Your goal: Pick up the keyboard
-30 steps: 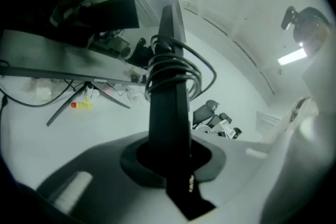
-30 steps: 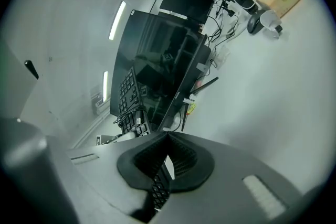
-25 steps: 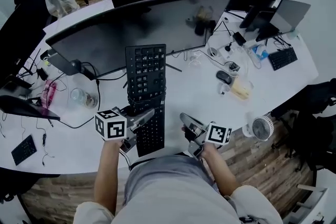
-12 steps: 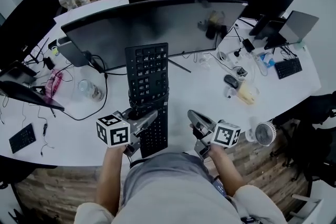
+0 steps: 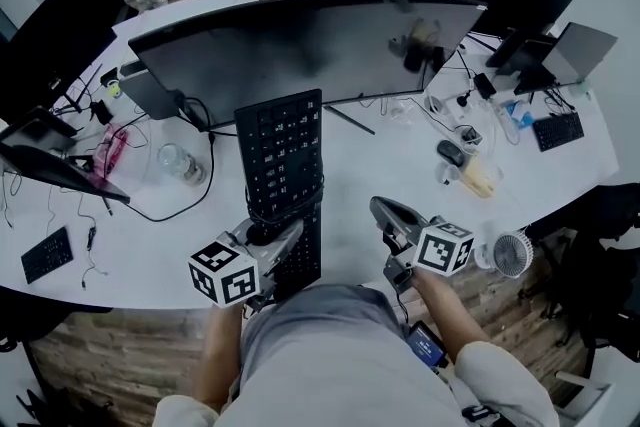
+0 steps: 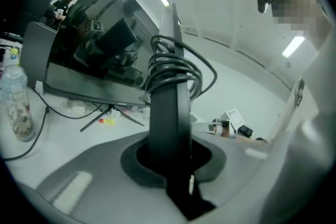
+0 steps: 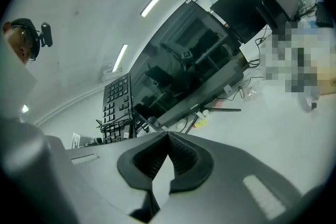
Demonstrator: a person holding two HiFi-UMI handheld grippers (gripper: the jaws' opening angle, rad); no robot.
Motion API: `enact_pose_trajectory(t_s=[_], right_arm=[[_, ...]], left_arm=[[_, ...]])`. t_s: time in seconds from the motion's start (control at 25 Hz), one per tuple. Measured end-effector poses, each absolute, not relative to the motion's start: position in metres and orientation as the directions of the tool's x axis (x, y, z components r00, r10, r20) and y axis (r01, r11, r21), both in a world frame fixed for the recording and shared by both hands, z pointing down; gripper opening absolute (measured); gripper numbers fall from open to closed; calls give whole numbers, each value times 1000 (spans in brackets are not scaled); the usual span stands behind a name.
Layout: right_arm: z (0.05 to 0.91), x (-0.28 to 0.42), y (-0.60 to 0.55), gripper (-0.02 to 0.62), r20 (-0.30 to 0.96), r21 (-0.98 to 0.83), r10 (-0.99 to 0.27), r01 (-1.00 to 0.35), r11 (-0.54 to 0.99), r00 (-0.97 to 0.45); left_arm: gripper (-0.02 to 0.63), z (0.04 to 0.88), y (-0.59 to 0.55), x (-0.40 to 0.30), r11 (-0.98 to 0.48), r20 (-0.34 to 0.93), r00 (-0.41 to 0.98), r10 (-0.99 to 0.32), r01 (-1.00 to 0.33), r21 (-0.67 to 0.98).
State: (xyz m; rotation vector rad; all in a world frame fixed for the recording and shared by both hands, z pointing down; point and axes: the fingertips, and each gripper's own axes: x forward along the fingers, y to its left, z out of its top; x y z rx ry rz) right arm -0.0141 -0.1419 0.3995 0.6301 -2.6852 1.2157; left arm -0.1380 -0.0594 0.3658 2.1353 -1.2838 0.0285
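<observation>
Left gripper (image 5: 283, 237): jaws clamped on the keyboard (image 5: 280, 150), frame centre.
Right gripper (image 5: 388, 213): jaws pressed together, lower right.

Bright, even, cool light from white ceiling strip lights (image 7: 156, 0); soft shadows; gripper views fisheye-warped, corners black.

The black keyboard (image 5: 280, 150), its cable (image 5: 287, 203) coiled round the middle, runs near-to-far, its near end clamped in the left gripper (image 5: 283, 240).

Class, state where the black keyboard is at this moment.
Head view, left of centre: the keyboard is clamped near its lower end in the tongs of the left gripper, in front of the wide monitor.
</observation>
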Motion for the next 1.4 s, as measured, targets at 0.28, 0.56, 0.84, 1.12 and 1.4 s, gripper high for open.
enact_pose_trajectory(t_s=[0.28, 0.56, 0.84, 1.12, 1.4], right_arm=[[392, 2, -167, -5, 284, -623, -321, -429, 654, -903], [383, 13, -159, -5, 292, -555, -360, -464, 691, -886], [370, 14, -157, -6, 305, -479, -421, -520, 707, -854], [361, 17, -152, -5, 302, -398, -456, -545, 738, -837], [365, 19, -146, -5, 311, -335, -477, -565, 754, -822]], left_arm=[[0, 350, -74, -132, -332, 246, 478, -843, -823, 462], [0, 343, -70, -137, -324, 174, 440, -881, -830, 454], [0, 335, -69, -147, -300, 136, 402, -906, -834, 462], [0, 323, -60, -159, -223, 79, 277, -958, -888, 401], [0, 325, -54, -180, -93, 72, 126, -989, -931, 353]])
